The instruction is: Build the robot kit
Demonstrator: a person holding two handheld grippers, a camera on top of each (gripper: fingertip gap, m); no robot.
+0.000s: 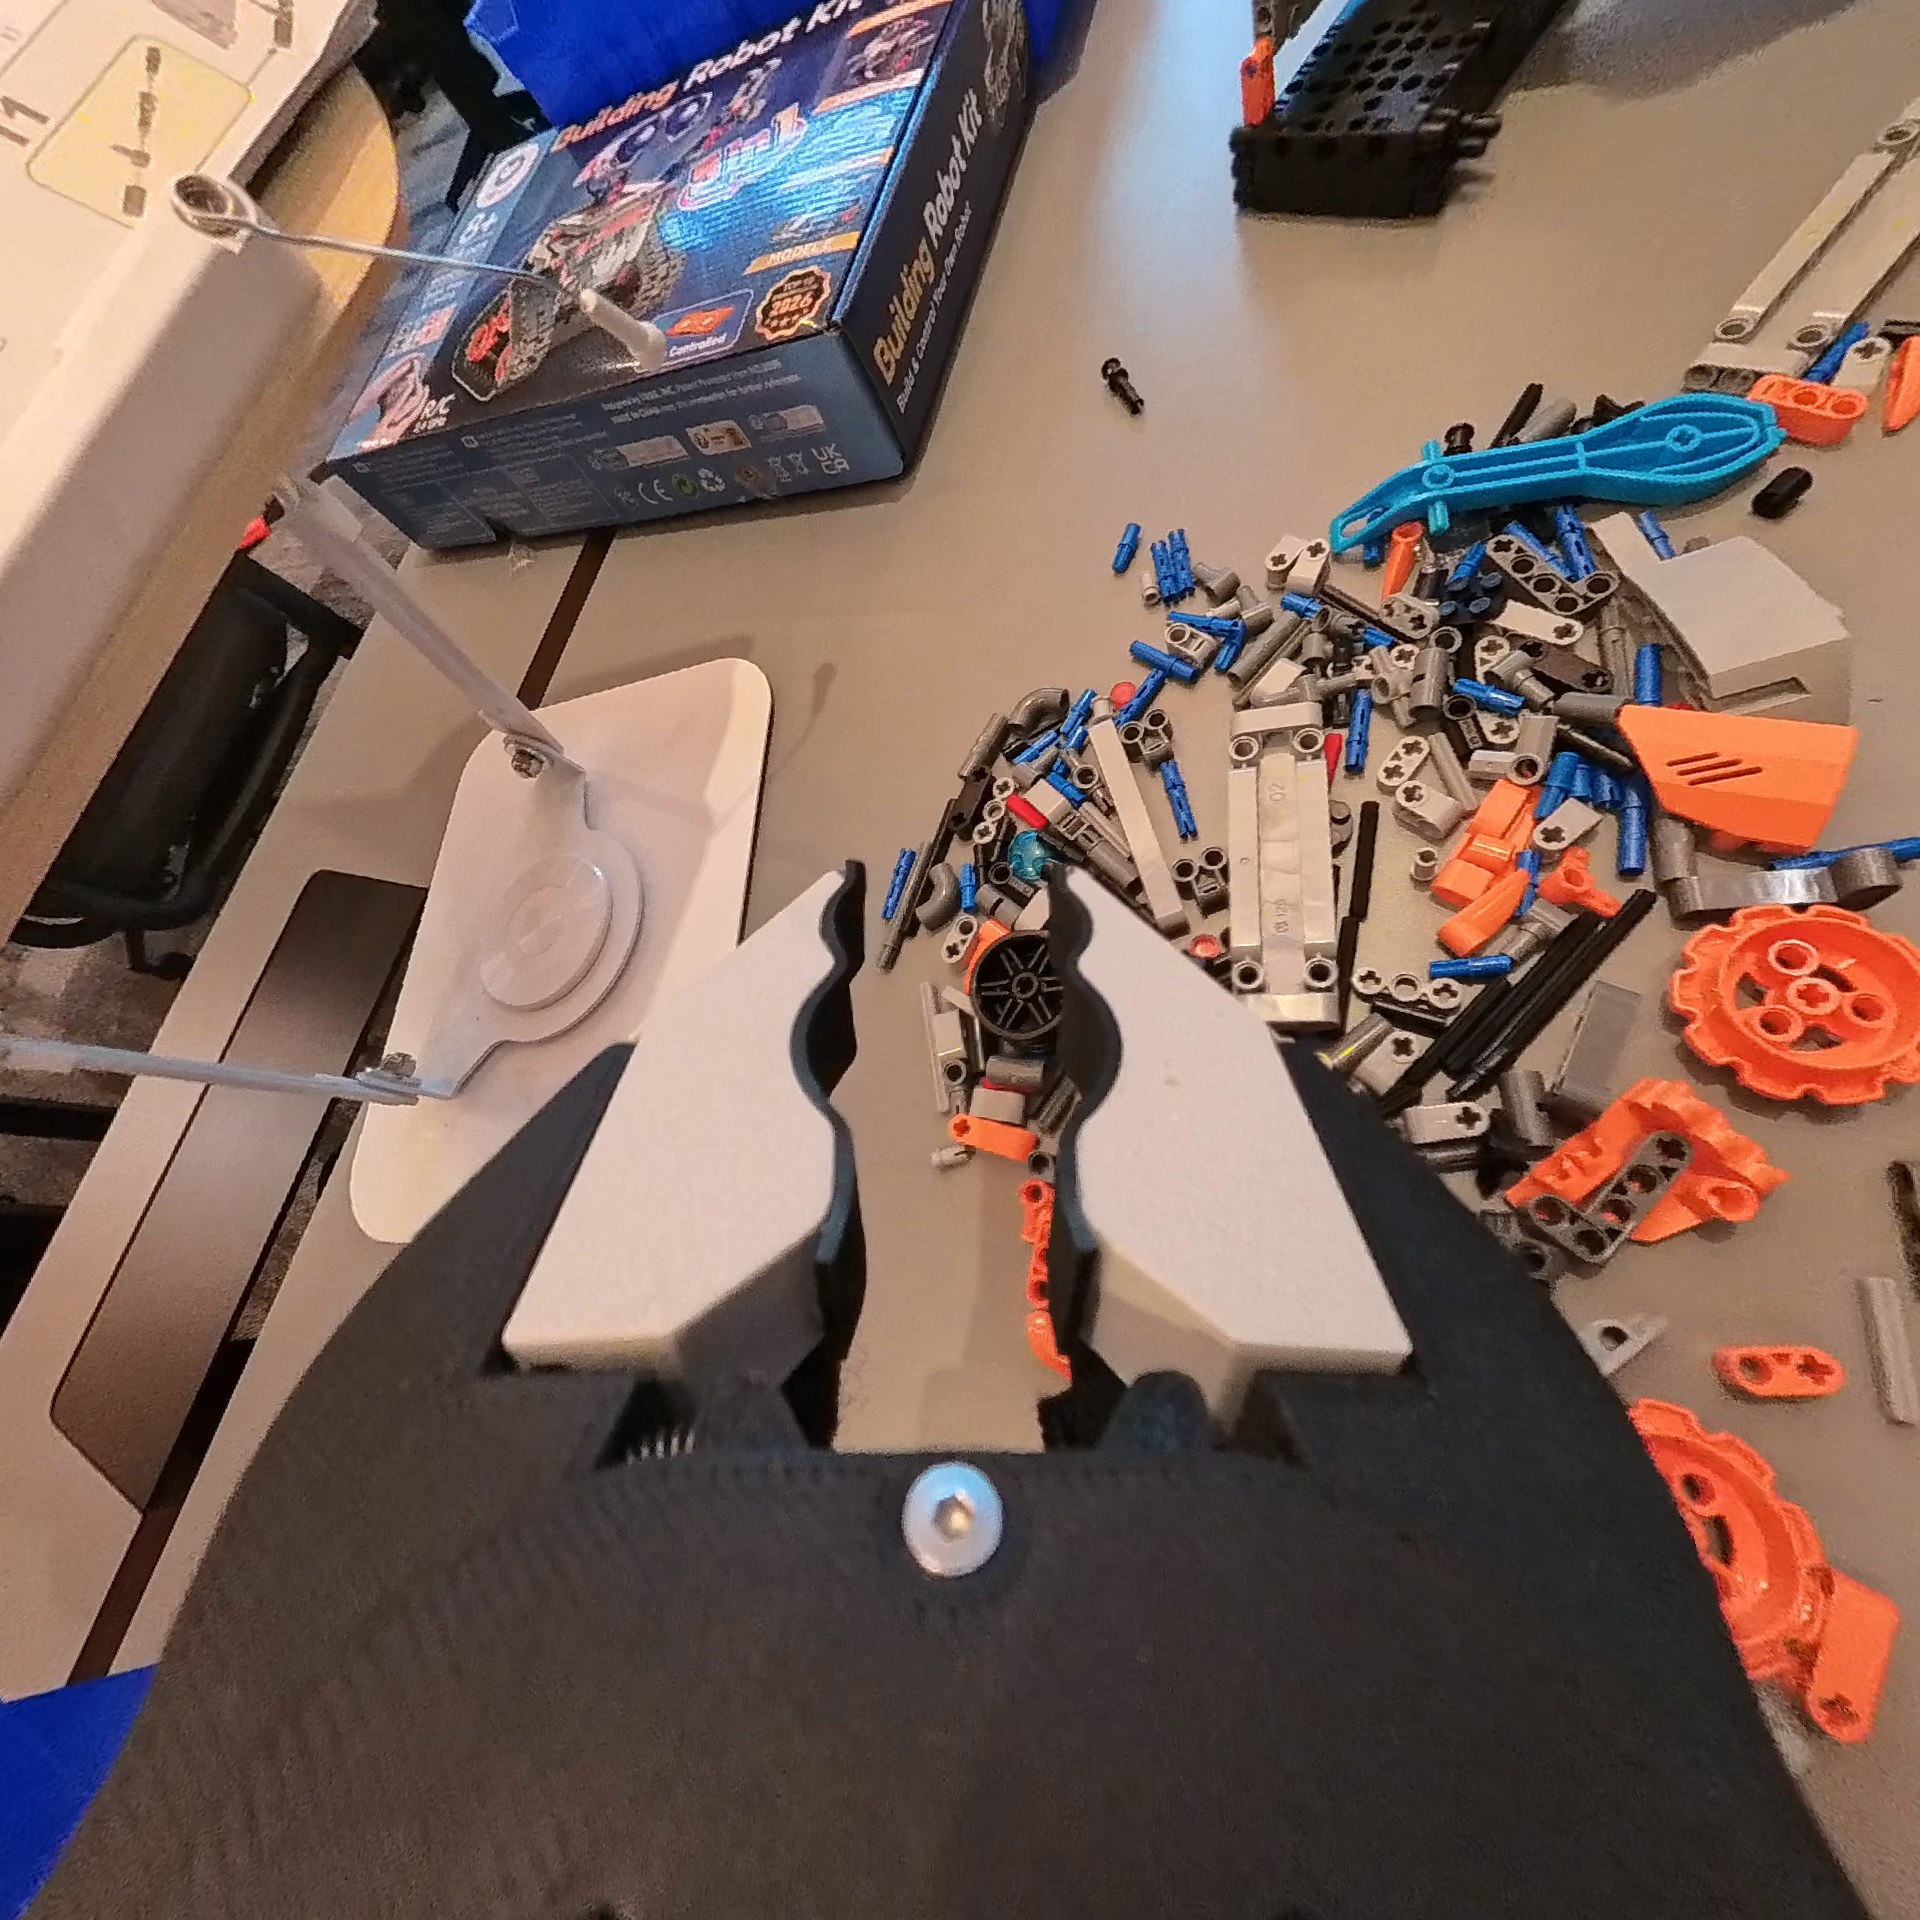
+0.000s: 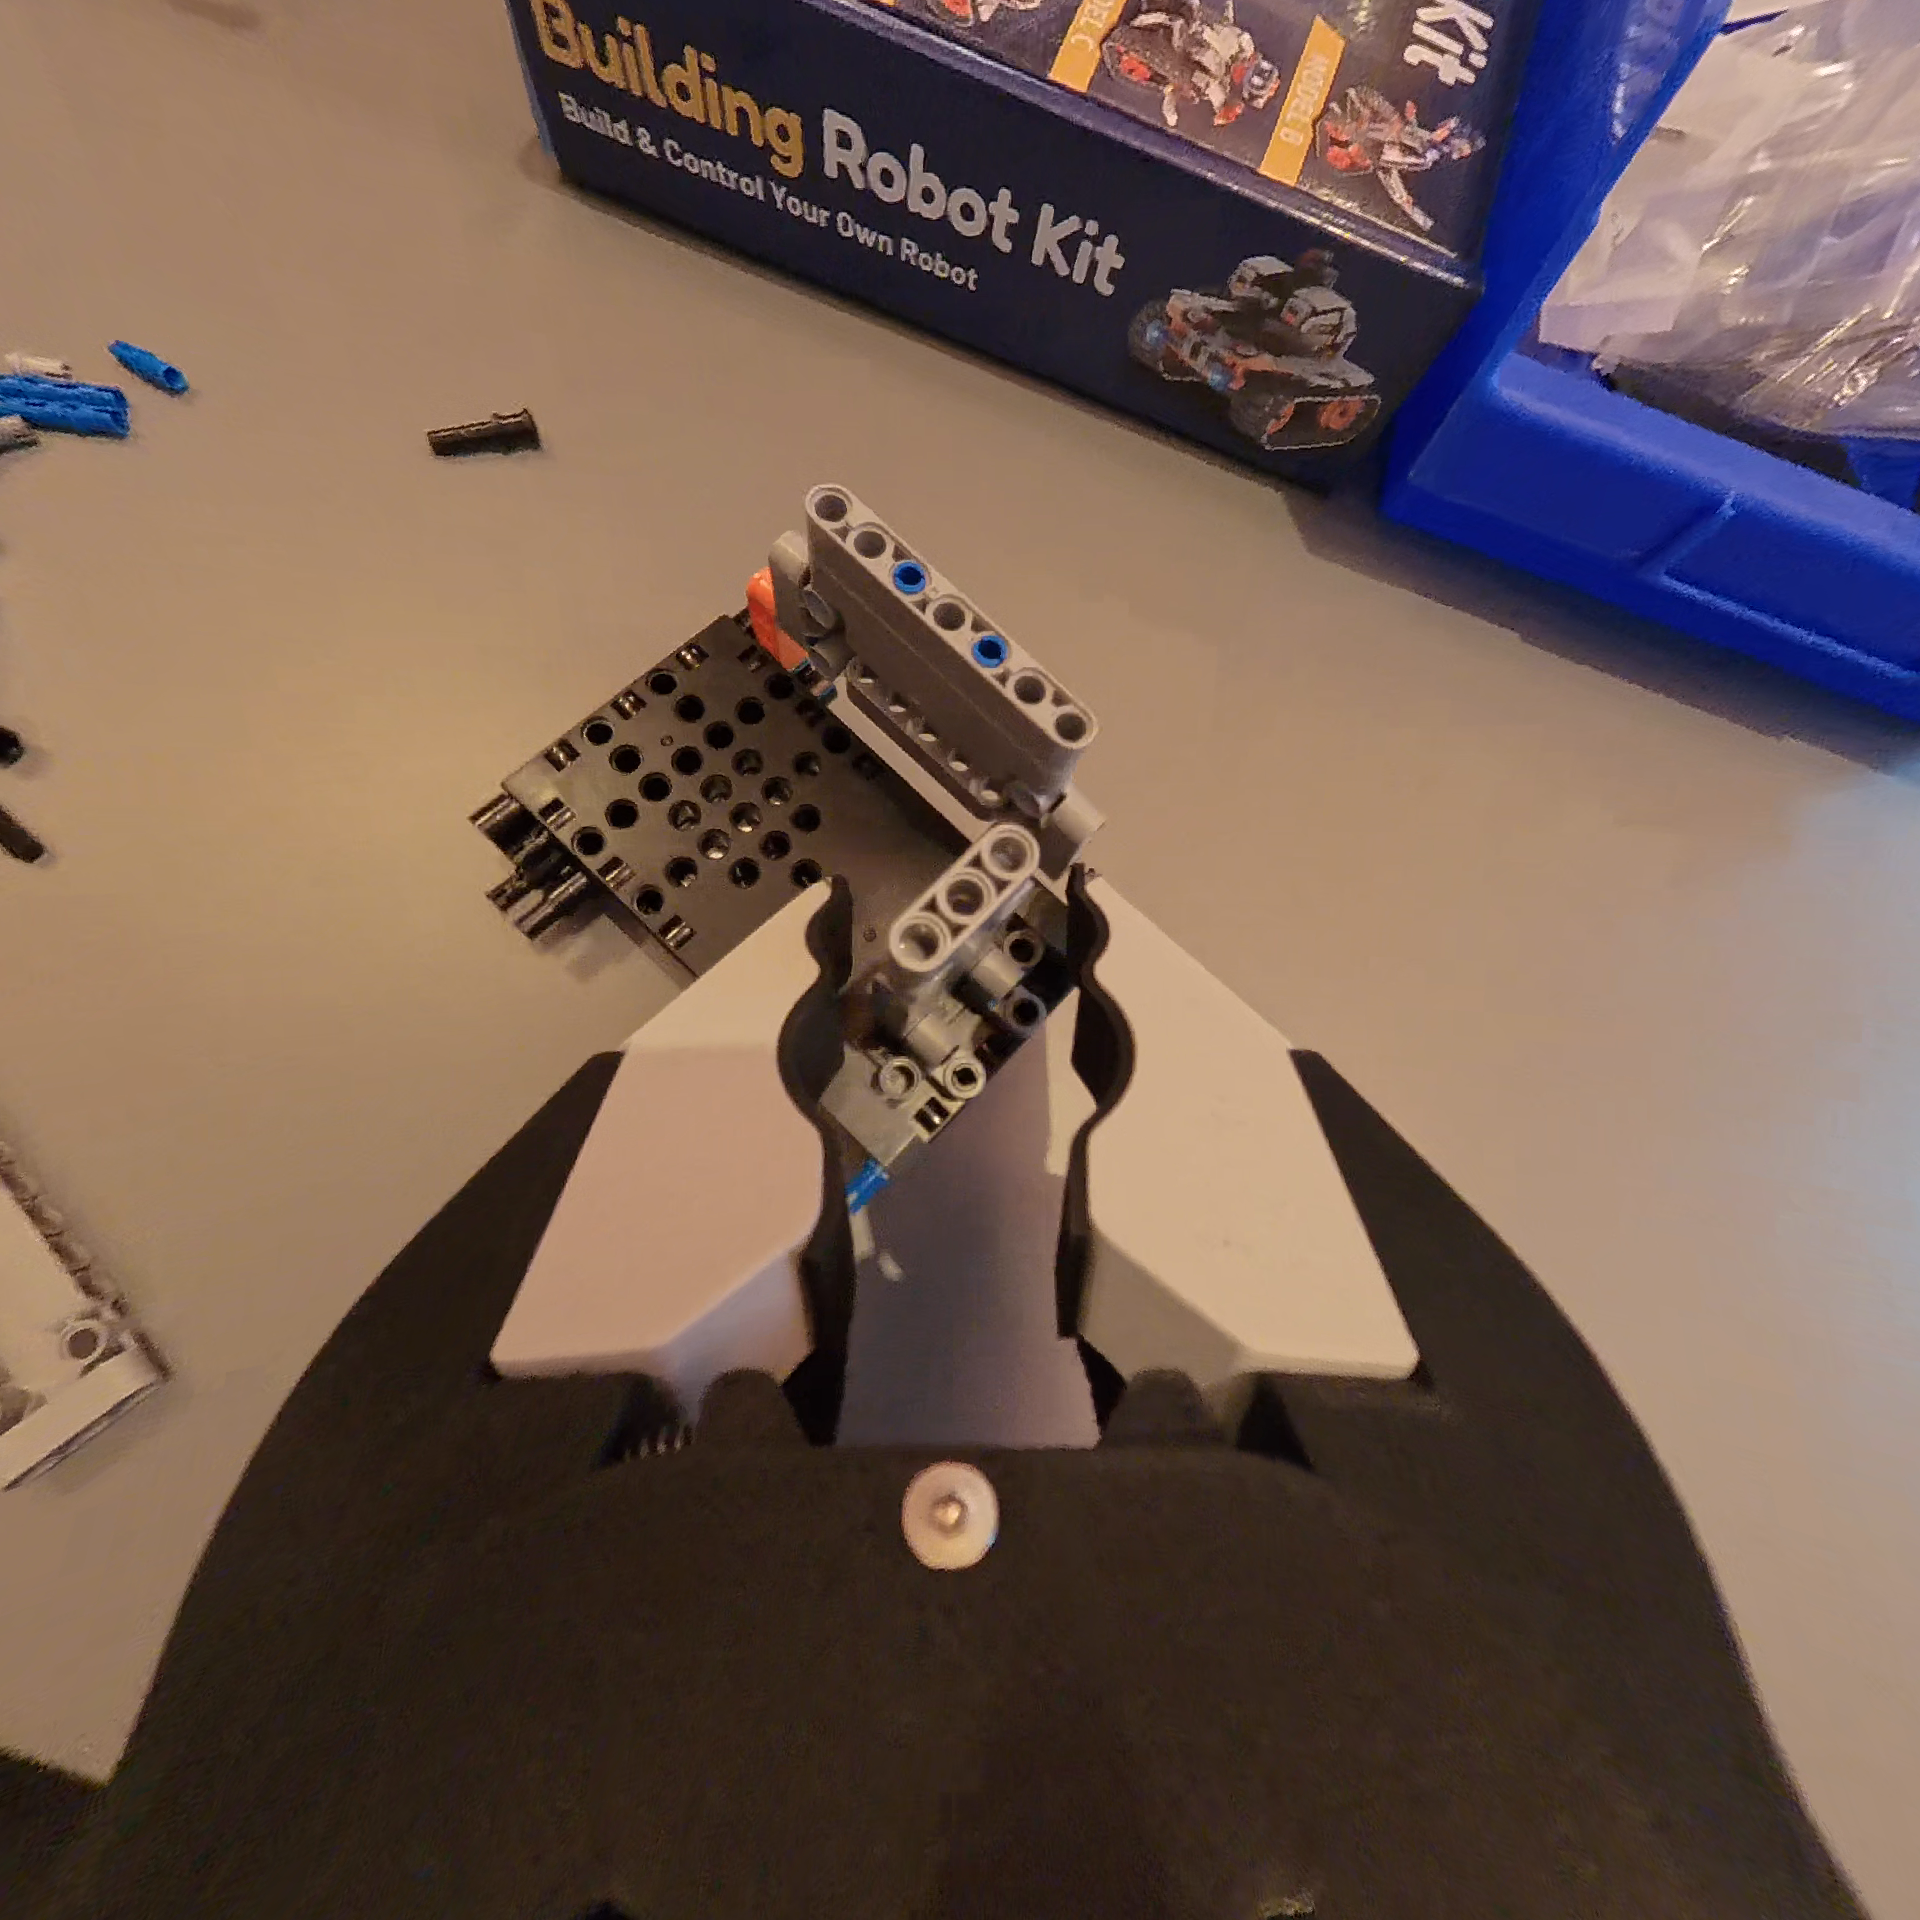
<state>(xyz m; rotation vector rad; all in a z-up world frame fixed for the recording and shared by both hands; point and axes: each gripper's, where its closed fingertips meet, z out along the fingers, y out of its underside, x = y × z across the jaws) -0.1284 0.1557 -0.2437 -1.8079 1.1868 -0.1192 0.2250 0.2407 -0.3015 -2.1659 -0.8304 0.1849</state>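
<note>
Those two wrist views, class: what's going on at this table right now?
A person holds two grippers over a grey table. The left gripper hovers open above a pile of loose building pieces, over a small black wheel, gripping nothing. The right gripper is open around a grey beam assembly on a black perforated base. A kit box lies behind.

Right gripper (image 2: 954, 894): jaws parted around grey-and-black brick assembly (image 2: 831, 769); dark blue kit box (image 2: 1039, 208) beyond the jaws.
</note>
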